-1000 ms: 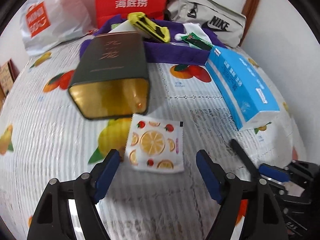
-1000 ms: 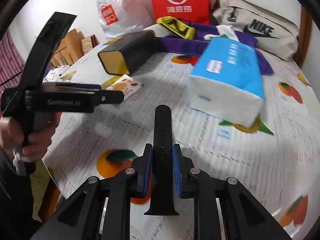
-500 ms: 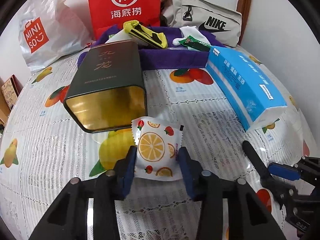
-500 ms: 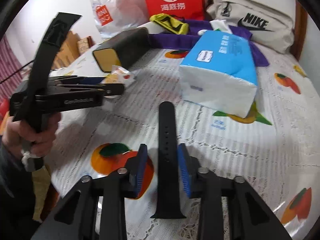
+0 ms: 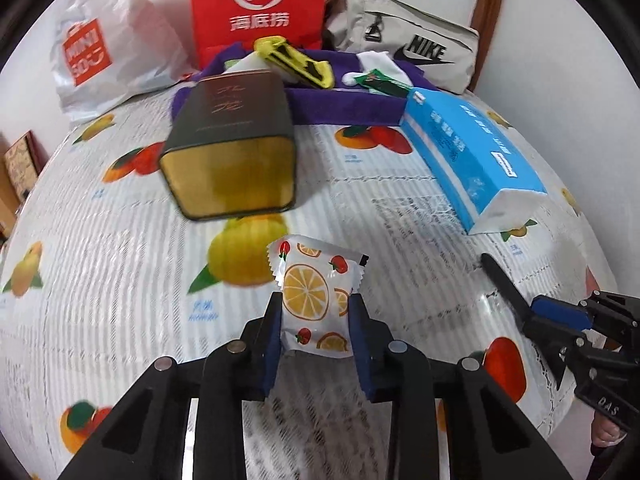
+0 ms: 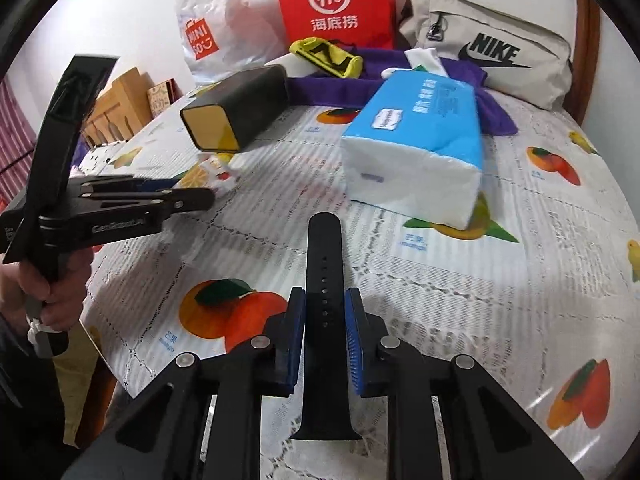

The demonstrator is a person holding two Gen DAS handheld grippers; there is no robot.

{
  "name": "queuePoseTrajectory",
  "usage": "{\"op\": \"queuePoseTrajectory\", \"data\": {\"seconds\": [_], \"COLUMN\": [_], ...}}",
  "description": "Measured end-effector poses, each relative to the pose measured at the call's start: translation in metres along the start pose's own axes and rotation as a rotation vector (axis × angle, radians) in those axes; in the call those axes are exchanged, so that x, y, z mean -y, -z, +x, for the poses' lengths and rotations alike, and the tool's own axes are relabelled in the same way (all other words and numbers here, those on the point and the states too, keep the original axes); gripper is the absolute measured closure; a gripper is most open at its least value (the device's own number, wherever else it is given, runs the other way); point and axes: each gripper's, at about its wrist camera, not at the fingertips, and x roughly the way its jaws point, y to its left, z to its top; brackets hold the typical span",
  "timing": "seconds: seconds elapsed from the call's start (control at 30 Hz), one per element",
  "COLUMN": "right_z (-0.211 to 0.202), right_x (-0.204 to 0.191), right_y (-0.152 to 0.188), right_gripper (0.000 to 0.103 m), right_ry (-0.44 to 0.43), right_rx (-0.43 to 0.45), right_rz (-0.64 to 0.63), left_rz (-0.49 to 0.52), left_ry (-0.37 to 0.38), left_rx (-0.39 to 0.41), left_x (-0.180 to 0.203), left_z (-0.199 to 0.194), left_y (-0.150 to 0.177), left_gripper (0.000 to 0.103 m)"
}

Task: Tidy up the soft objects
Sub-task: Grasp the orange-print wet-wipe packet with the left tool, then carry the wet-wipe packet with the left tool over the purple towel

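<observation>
Two grips are in play, and each has its own weak point. On the far left of the fruit-print tablecloth (image 5: 100, 280) nothing is at stake; the dark tin (image 5: 234, 148) lies on its side just ahead, gold base toward the left-wrist camera. The left gripper (image 5: 316, 316) is clenched on the orange-slice sachet (image 5: 310, 294), pinching only its lower half; the packet bulges between the blue pads (image 5: 272, 340) and its upper part stands free above them. I judge that a soft, slick wrapper held this low could slide out if the hand swings fast, or burst at a seam if the squeeze tightens; it also sits close to the tin, so a forward push might knock it. Further right, the blue tissue pack (image 5: 472, 156) lies diagonally, well apart from the sachet; it is light and easily shoved. The right gripper (image 6: 325, 320) has its jaws closed around the black watch strap (image 6: 324, 272), which runs lengthwise between the pads, its far end pointing at the tissue pack (image 6: 420, 148); whether the pads truly bite or merely flank it I cannot tell for sure, though they look in contact. Held edgewise, the strap may droop or twist out; the two grippers sit near each other, so a careless crossing could make them collide.
</observation>
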Motion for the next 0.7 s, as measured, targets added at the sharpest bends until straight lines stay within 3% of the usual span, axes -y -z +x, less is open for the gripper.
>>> {"op": "queuePoseTrajectory", "data": {"seconds": [0.3,0.7], "right_z": [-0.008,-0.030], "right_x": [-0.004,-0.001], "right_y": [-0.004,-0.017], "right_gripper": [0.083,0.083], "right_ry": [0.007,-0.001], "right_rx": [0.008,0.040], "right_rz": [-0.009,0.015], "left_rz": [-0.072,-0.086], "left_ry": [0.005,0.032], "left_rx": [0.021,0.065], "left_x": [-0.019,-0.019], "left_z": [-0.020,-0.052], "left_y": [0.009,-0.002], "left_gripper": [0.074,0.074]}}
